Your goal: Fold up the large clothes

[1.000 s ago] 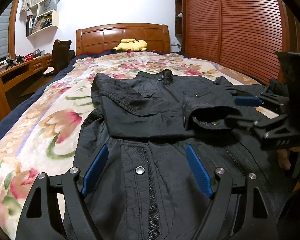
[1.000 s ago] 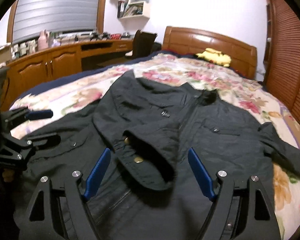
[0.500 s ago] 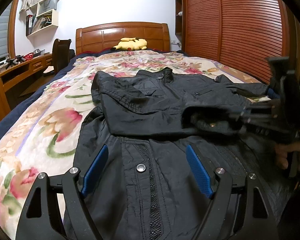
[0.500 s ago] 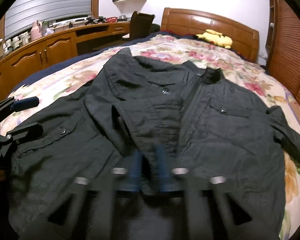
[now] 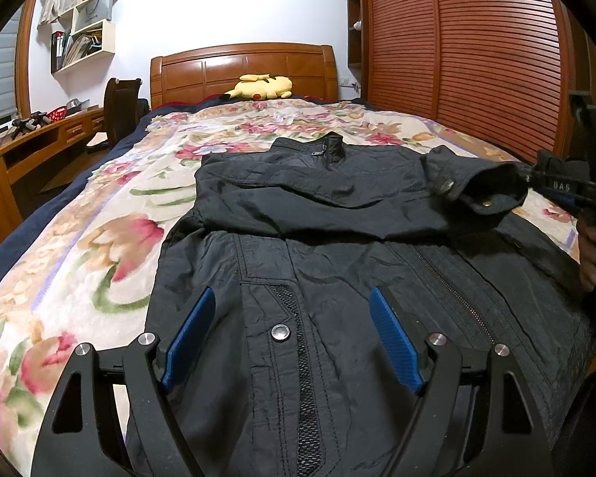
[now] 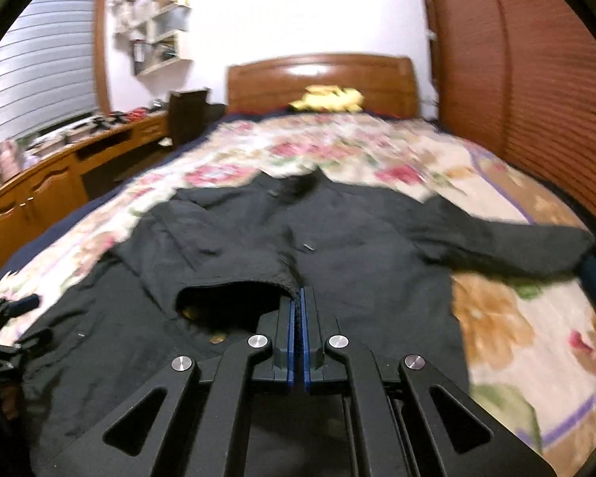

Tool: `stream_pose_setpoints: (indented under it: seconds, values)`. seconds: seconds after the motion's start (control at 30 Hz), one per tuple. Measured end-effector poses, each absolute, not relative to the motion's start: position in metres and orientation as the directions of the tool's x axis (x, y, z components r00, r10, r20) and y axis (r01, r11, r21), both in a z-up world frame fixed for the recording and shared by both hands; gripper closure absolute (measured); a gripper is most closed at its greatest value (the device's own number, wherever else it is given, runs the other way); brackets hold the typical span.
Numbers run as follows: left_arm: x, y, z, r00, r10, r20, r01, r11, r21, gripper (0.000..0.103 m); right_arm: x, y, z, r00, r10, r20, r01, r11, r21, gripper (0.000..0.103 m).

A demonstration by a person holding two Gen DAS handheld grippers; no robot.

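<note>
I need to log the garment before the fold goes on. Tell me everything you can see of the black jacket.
The black jacket lies front-up on the floral bedspread, collar toward the headboard. It looks like thin, crinkled woven fabric, with a centre zipper, metal snap buttons and a mesh-trimmed pocket. One sleeve is folded across the chest; the right gripper is shut on its cuff, lifting it. The other sleeve lies out sideways. The left gripper hovers open over the hem.
</note>
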State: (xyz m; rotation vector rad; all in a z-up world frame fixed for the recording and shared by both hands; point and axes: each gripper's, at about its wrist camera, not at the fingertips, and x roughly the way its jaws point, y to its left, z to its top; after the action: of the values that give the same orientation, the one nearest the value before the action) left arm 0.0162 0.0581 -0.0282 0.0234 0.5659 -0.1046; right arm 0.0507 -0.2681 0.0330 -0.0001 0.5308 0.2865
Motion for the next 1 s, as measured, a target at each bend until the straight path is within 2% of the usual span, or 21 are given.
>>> stream_pose_setpoints:
  seconds: [0.13,0.23,0.33,0.37,0.4,0.5,0.57,0.8,1.0]
  values:
    - [0.016,0.058,-0.028,0.839,-0.091,-0.537,0.105,0.994,-0.004,0.022,0.061,-0.284,0.023,0.802,0.25,-0.543,-0.233,0.967,0.102,0.101]
    - [0.016,0.058,-0.028,0.839,-0.09,-0.537,0.105,0.994,-0.003,0.022,0.061,-0.284,0.026,0.81,0.223,-0.542,-0.217,0.973,0.075,0.1]
    - [0.016,0.057,-0.028,0.838,-0.089,-0.538,0.104,0.995,-0.001,0.022,0.052,-0.281,0.033,0.839,0.166,-0.518,-0.181,0.983,0.022,0.082]
    - [0.016,0.057,-0.028,0.838,-0.088,-0.538,0.105,0.995,0.0,0.022,0.048,-0.28,0.035,0.845,0.17,-0.507,-0.185,0.983,0.021,0.072]
    - [0.016,0.057,-0.028,0.838,-0.087,-0.539,0.104,0.995,0.001,0.022,0.045,-0.278,0.036,0.849,0.192,-0.493,-0.204,0.978,0.03,0.062]
    - [0.015,0.056,-0.028,0.838,-0.082,-0.54,0.101,0.995,0.006,0.022,0.039,-0.26,0.035,0.845,0.266,-0.464,-0.285,0.958,0.029,0.042]
    - [0.016,0.055,-0.028,0.838,-0.082,-0.54,0.102,0.995,0.006,0.022,0.037,-0.247,0.031,0.834,0.293,-0.467,-0.335,0.942,-0.009,0.033]
    - [0.015,0.054,-0.026,0.842,-0.084,-0.533,0.108,0.994,0.015,0.022,0.062,-0.204,0.024,0.774,0.322,-0.545,-0.433,0.897,-0.085,0.031]
    - [0.016,0.051,-0.025,0.841,-0.093,-0.532,0.119,0.993,0.015,0.022,0.115,-0.182,0.016,0.717,0.216,-0.663,-0.433,0.883,-0.181,0.031]
